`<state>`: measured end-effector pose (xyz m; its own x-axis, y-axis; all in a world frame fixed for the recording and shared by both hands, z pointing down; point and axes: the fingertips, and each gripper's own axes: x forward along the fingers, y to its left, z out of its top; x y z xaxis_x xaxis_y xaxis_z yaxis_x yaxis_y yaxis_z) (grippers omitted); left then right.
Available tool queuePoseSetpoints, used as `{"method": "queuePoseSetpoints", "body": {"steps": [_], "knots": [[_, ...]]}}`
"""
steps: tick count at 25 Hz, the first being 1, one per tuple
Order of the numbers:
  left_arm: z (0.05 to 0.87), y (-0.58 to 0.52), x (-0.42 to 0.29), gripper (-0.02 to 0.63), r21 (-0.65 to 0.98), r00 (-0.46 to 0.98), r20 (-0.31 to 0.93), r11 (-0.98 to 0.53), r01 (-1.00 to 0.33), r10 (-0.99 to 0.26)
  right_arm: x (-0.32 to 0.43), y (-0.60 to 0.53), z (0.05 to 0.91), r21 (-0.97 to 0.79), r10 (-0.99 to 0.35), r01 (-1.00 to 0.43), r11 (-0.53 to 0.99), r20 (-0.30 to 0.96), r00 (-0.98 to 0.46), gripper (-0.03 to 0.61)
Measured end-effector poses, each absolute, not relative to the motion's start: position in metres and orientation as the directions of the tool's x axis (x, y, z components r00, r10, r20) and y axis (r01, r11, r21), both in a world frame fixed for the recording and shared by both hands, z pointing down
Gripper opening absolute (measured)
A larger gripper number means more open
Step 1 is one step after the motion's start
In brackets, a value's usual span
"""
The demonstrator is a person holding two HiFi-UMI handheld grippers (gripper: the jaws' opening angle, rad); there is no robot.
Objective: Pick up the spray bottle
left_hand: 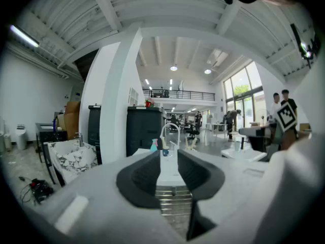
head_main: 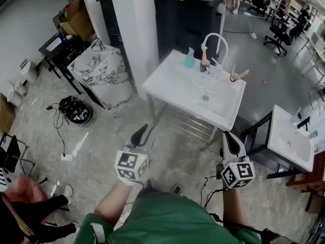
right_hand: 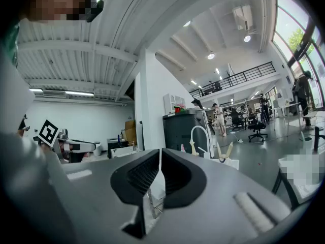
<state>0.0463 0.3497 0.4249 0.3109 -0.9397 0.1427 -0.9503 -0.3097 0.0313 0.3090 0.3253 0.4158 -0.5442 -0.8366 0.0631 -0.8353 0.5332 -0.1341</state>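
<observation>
The teal spray bottle [head_main: 189, 58] stands upright at the back left corner of a white sink table [head_main: 172, 88], next to a curved white faucet [head_main: 217, 40]. It is small and distant in the left gripper view [left_hand: 154, 145] and the right gripper view [right_hand: 182, 149]. Both grippers are held over the floor, well short of the table. My left gripper [head_main: 140, 134] [left_hand: 169, 154] is open with a narrow empty gap between its jaws. My right gripper [head_main: 231, 141] [right_hand: 161, 151] is shut with nothing in it.
Wooden utensils [head_main: 204, 57] stand by the faucet. A white pillar [head_main: 132, 29] and a black cabinet [head_main: 188, 14] rise behind the table. A second white sink [head_main: 289, 141] is at the right, a marble-patterned unit [head_main: 101, 70] at the left. Cables [head_main: 63, 136] lie on the floor.
</observation>
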Motion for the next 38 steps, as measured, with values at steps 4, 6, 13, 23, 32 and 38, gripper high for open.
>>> {"method": "queuePoseSetpoints", "body": {"steps": [4, 6, 13, 23, 32, 38], "knots": [[0.426, 0.354, 0.045, 0.101, 0.037, 0.280, 0.150, -0.277, -0.960, -0.948, 0.305, 0.323, 0.415, -0.136, -0.816, -0.816, 0.562, 0.067, -0.574, 0.014], [0.426, 0.354, 0.046, 0.101, 0.036, 0.279, 0.151, -0.277, -0.960, -0.948, 0.306, 0.323, 0.414, -0.135, -0.816, -0.816, 0.563, 0.066, -0.574, 0.014], [0.422, 0.351, 0.041, 0.101, 0.031, 0.267, 0.142, -0.265, -0.964, -0.953, 0.307, 0.319, 0.414, -0.143, -0.821, -0.819, 0.555, 0.061, -0.567, 0.014], [0.423, 0.336, 0.025, 0.137, 0.013, 0.228, 0.125, -0.228, -0.974, -0.966, 0.307, 0.291, 0.419, -0.152, -0.846, -0.842, 0.518, 0.056, -0.530, 0.085], [0.443, 0.256, -0.023, 0.164, 0.051, 0.241, 0.139, -0.236, -0.970, -0.961, 0.277, 0.221, 0.431, -0.144, -0.872, -0.872, 0.467, 0.090, -0.482, 0.091], [0.434, 0.183, -0.072, 0.172, 0.065, 0.246, 0.106, -0.240, -0.969, -0.963, 0.247, 0.161, 0.418, -0.110, -0.899, -0.901, 0.420, 0.084, -0.429, 0.091]]}}
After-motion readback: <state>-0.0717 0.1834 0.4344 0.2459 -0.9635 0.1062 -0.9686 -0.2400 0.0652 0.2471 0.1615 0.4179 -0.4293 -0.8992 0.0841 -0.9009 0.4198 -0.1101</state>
